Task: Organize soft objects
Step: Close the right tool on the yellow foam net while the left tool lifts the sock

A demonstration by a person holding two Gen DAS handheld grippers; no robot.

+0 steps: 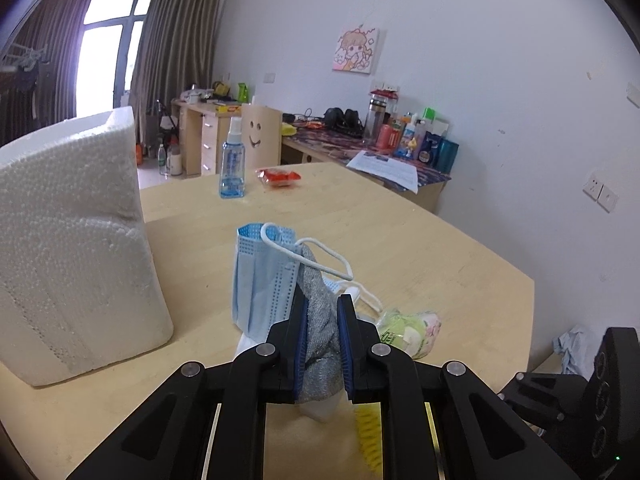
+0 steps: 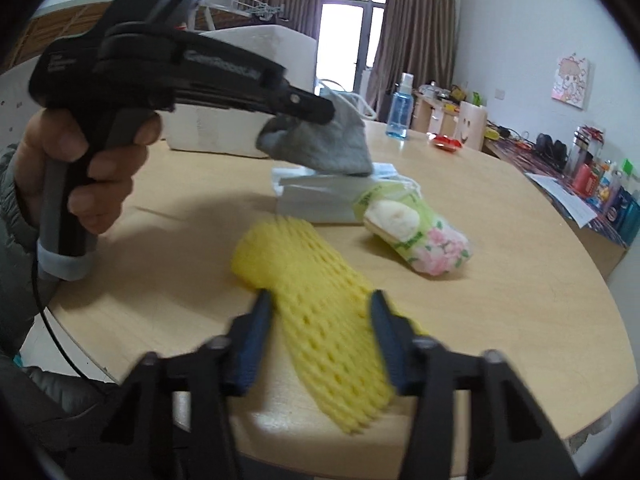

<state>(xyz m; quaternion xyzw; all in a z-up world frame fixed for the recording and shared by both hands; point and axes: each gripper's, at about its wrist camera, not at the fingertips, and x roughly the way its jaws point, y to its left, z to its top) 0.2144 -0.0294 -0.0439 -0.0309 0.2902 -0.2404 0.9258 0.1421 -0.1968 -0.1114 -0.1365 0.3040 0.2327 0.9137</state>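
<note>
We see the left gripper (image 2: pixel 320 110) lifted, angled down, pinching a grey sock (image 1: pixel 320 320). The right gripper (image 2: pixel 320 320) is blurred, jaws straddling yellow foam netting (image 2: pixel 320 312); grip unclear.

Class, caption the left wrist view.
Left claw shut on grey knitted sock draped with blue pleated face mask.
</note>
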